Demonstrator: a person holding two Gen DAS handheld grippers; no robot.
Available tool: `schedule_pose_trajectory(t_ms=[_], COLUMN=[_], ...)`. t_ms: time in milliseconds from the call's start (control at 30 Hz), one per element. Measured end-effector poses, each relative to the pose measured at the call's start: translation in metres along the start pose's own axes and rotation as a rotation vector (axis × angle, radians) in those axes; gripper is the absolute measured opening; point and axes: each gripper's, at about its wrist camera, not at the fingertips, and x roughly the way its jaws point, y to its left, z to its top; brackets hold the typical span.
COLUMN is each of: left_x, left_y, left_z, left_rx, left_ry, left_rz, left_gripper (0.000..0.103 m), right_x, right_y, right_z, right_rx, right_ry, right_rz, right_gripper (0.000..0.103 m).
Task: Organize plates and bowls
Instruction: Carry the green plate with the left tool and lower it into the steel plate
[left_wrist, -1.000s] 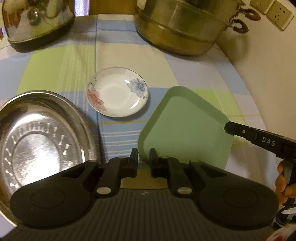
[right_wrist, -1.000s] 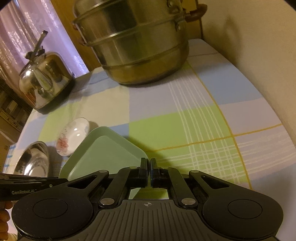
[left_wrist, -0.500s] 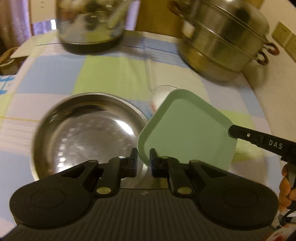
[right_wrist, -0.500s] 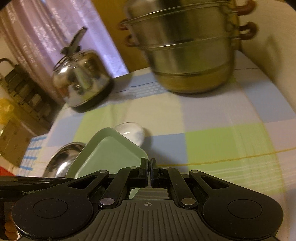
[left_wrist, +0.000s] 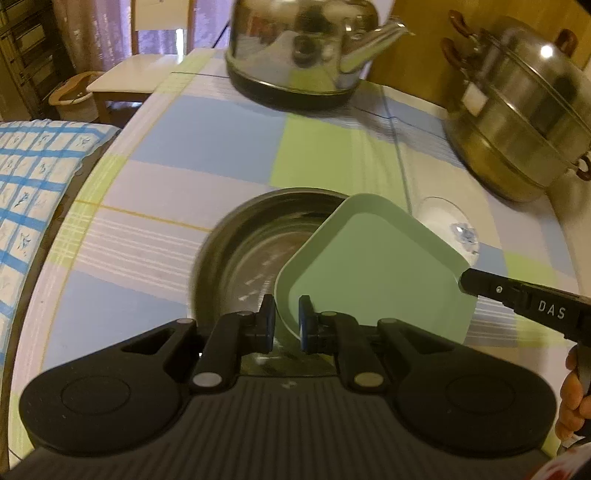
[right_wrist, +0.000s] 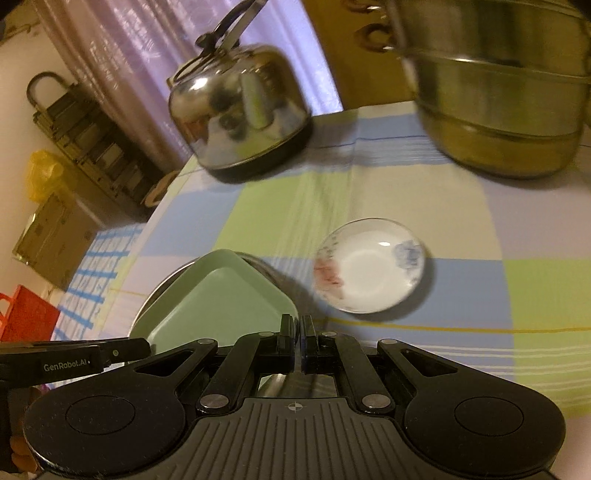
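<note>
I hold the green square plate by two edges: my left gripper is clamped on its near rim, my right gripper pinched tight on the opposite rim. The plate hangs over the steel bowl, partly covering it. Beyond the bowl stands the kettle; to its right sit the floral saucer and, farther back, the steamer pot. A second ago the plate was right of the saucer, clear of the bowl.
</note>
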Motion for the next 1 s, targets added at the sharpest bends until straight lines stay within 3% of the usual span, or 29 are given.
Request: schedule_pose_trajectory(t_ms=[600,1000], left_x=[0.034,0.045], left_y=[0.028,0.033], left_z=[0.003,0.003], left_rx=[-0.018,-0.004], left_ry=[0.045,0.068], left_rz=[0.026,0.014], left_gripper=[0.011,0.012], right_x=[0.046,0.056], right_y=[0.021,0.025], right_z=[-0.008,-0.01], right_rx=[-0.031,-0.037], right_ry=[0.092,0.1], right_rz=[-0.043,-0.079], right_gripper=[0.003,0.003])
